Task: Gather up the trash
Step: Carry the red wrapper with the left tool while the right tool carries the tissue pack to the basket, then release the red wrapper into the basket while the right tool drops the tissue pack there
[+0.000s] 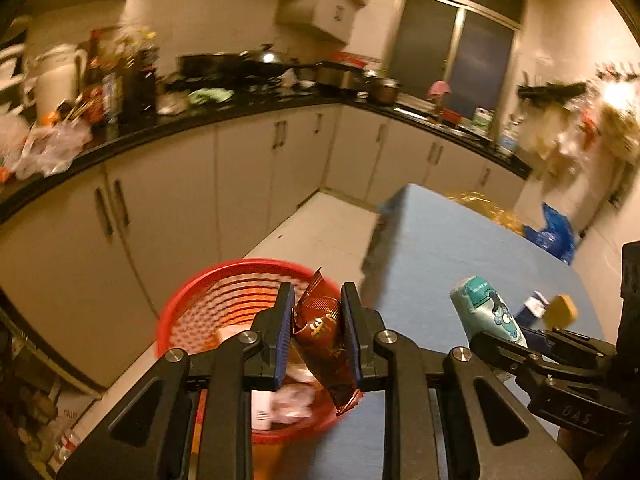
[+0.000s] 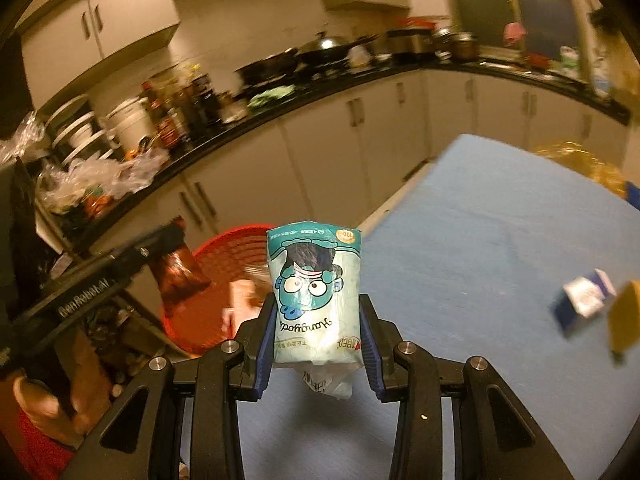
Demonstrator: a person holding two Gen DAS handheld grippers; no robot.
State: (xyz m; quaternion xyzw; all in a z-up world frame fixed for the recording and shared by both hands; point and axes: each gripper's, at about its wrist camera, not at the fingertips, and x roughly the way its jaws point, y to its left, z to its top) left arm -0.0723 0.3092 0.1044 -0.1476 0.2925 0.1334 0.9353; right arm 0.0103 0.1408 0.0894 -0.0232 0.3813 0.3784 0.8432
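Clamped between the narrowly parted fingers of the left gripper [image 1: 316, 312], a brown foil wrapper [image 1: 324, 336] is hanging over the red basket [image 1: 188, 312] sitting at the left edge of the blue table [image 1: 432, 248]. Right gripper [image 2: 318, 320], fingers wider apart, is gripping a teal cartoon-printed packet [image 2: 316, 292] above that edge. A small blue box [image 2: 582, 298] and a yellow block [image 2: 626, 318] are lying near the table's right edge.

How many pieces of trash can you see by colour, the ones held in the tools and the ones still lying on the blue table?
Brown wrapper, held in the left tool: 1
Teal cartoon packet, held in the right tool: 1
Blue and white small carton, on the blue table: 1
Yellow-brown piece, on the table: 1
Total: 4
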